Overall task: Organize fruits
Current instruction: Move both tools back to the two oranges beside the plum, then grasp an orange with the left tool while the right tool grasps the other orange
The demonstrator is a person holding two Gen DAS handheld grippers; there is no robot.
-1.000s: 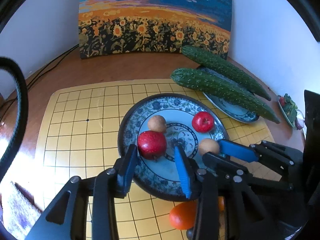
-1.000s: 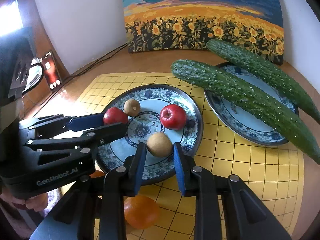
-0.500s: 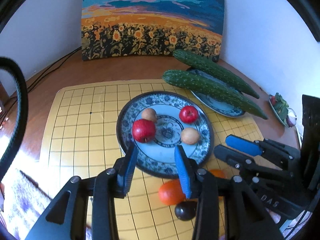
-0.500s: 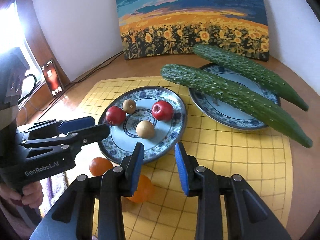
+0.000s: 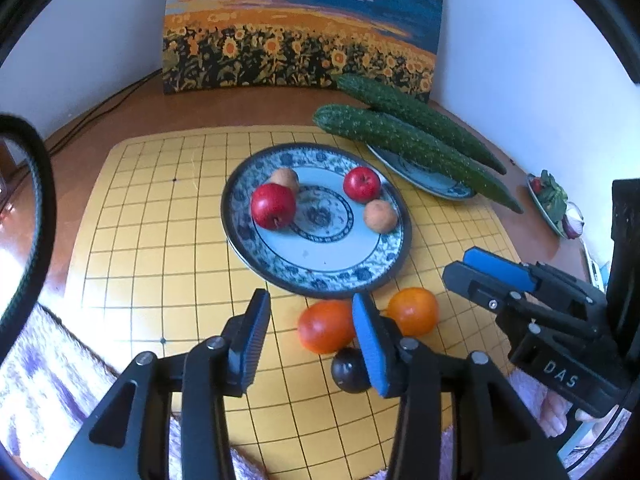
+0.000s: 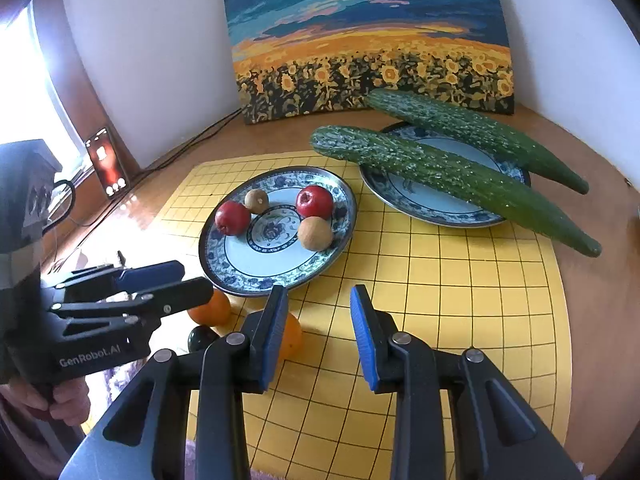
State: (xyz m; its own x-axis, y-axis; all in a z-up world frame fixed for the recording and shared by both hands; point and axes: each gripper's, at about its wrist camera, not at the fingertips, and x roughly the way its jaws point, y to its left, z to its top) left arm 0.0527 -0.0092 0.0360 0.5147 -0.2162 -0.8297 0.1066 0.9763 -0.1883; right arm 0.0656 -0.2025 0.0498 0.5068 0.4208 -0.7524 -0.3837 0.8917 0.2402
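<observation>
A blue-patterned plate [image 5: 394, 256] [image 6: 340, 236] on the yellow grid mat holds two red apples [image 5: 274, 206] [image 5: 362, 184] and two brown kiwis [image 5: 380, 216] [image 5: 285, 178]. In front of the plate lie two oranges [image 5: 326, 326] [image 5: 413, 311] and a dark plum [image 5: 349, 370]. My left gripper [image 5: 310, 340] is open and empty, above the mat just left of the nearer orange. My right gripper [image 6: 320, 332] is open and empty, above the mat in front of the plate; one orange [image 6: 292, 338] sits behind its left finger.
A second plate [image 6: 436, 210] at the right back carries two long cucumbers [image 6: 452, 176] [image 6: 476, 136]. A sunflower painting [image 6: 372, 40] leans on the wall. A phone [image 6: 109, 162] stands at the left. A small dish of greens [image 5: 552, 200] sits far right.
Both grippers have drawn back from the plate toward me, empty. The apple and kiwi they were around stay on the plate. The oranges and plum have come into view.
</observation>
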